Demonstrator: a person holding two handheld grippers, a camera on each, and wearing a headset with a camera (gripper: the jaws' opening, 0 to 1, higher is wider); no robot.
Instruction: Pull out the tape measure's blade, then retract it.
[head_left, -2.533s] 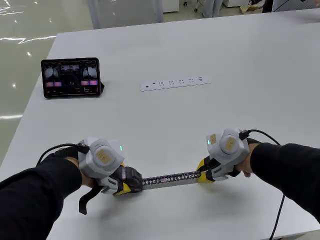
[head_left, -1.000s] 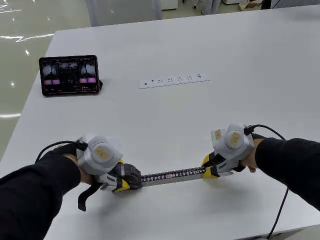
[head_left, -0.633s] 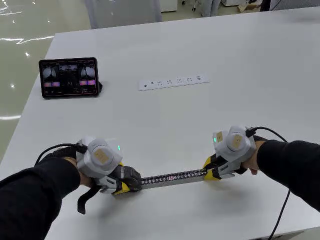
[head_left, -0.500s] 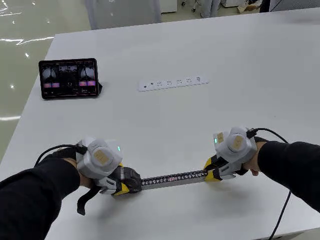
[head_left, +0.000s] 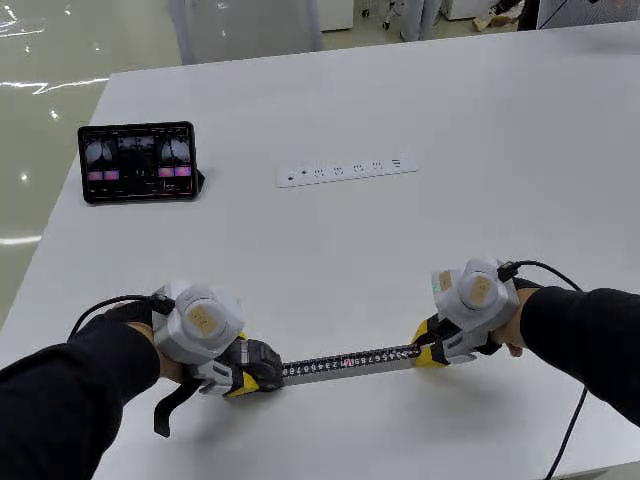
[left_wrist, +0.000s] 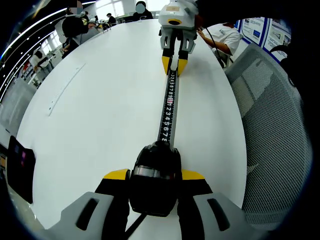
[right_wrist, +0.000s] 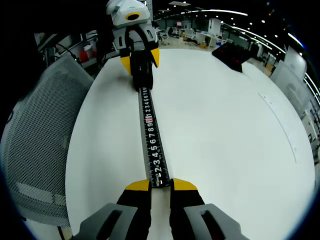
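A black tape measure case rests on the white table near its front edge, with my left gripper shut around it. In the left gripper view the case sits between the yellow-tipped fingers. Its black blade with white numbers runs right to my right gripper, which is shut on the blade's end. From the right gripper view the blade stretches away from my right gripper to the case. The left gripper view carries the blade up to the right gripper.
A dark tablet with a lit screen stands at the table's far left. A white power strip lies flat at the middle back. A grey mesh chair is beside the table's near edge. Cables trail from both grippers.
My right gripper has moved right with the blade's end, so more blade is out of the case. The left gripper holds the case in about the same spot.
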